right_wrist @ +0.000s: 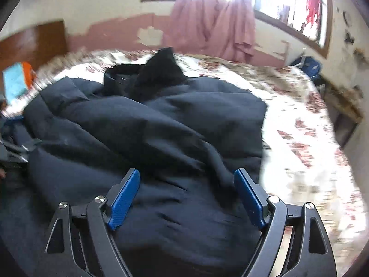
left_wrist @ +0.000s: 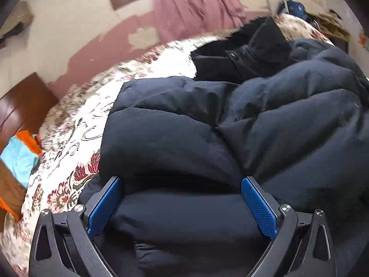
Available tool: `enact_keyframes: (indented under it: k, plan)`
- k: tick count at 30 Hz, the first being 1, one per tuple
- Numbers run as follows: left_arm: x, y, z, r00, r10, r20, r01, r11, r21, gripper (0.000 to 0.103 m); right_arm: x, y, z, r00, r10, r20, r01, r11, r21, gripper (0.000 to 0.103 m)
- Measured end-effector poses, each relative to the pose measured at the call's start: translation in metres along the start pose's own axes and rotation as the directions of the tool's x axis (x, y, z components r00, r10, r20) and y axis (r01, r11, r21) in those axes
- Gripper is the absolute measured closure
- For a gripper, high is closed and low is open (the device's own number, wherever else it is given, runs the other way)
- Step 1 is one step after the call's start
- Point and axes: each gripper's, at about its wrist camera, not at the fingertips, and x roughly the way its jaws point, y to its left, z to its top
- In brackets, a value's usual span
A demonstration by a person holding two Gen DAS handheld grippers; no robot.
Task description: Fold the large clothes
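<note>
Home bedroom, floral bedspread, pink curtain

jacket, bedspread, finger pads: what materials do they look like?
Jacket: matte dark navy woven shell, puffy quilted channels, so probably down or synthetic fill. Bedspread: floral printed or woven cloth, blurred. Finger pads: blue, dotted grip texture, likely rubber or plastic.

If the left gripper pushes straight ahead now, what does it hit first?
Most likely the dark puffer jacket: the left gripper is open with the jacket's padded bulk right between and ahead of its fingers. Depth is uncertain.
</note>
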Motion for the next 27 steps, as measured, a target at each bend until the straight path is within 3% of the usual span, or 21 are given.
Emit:
enact_keyframes:
  k: [2,5,9,13,15,19,23,27]
  plan:
    - [-0.008,0.011,0.004,0.999,-0.041,-0.02,0.041,0.999,0.001,0.0,-0.01,-0.013,-0.002,0.999,-0.011,-0.038,0.01,0.999,-0.03,0.011]
    - [-0.028,0.038,0.011,0.996,-0.091,-0.002,0.09,0.995,-0.044,0.0,-0.023,-0.03,0.001,0.996,-0.017,-0.091,0.01,0.998,-0.068,0.011]
    - [-0.04,0.067,0.026,0.995,-0.099,-0.021,0.097,0.992,-0.076,0.0,-0.035,-0.052,0.022,0.979,0.101,-0.176,-0.107,0.994,-0.024,0.011]
    - [-0.046,0.083,0.045,0.997,-0.079,0.007,0.079,0.996,-0.052,0.0,-0.059,-0.081,0.054,0.97,0.223,-0.098,-0.214,0.972,0.094,0.011]
    - [-0.044,0.089,0.061,0.994,-0.104,0.025,0.106,0.989,-0.101,0.0,-0.06,-0.088,0.071,0.973,0.219,-0.072,-0.209,0.97,0.12,0.011]
    - [-0.02,0.093,0.098,0.985,-0.171,0.033,0.174,0.956,-0.237,0.0,-0.029,-0.079,0.104,0.979,0.195,-0.052,-0.186,0.972,0.146,0.011]
    - [0.024,0.084,0.136,0.977,-0.212,0.014,0.205,0.922,-0.329,0.0,0.025,-0.055,0.136,0.976,0.216,-0.027,-0.201,0.945,0.258,0.011]
    - [0.074,0.066,0.167,0.975,-0.219,-0.032,0.198,0.925,-0.323,0.0,0.069,-0.023,0.172,0.978,0.207,0.005,-0.2,0.937,0.287,0.012]
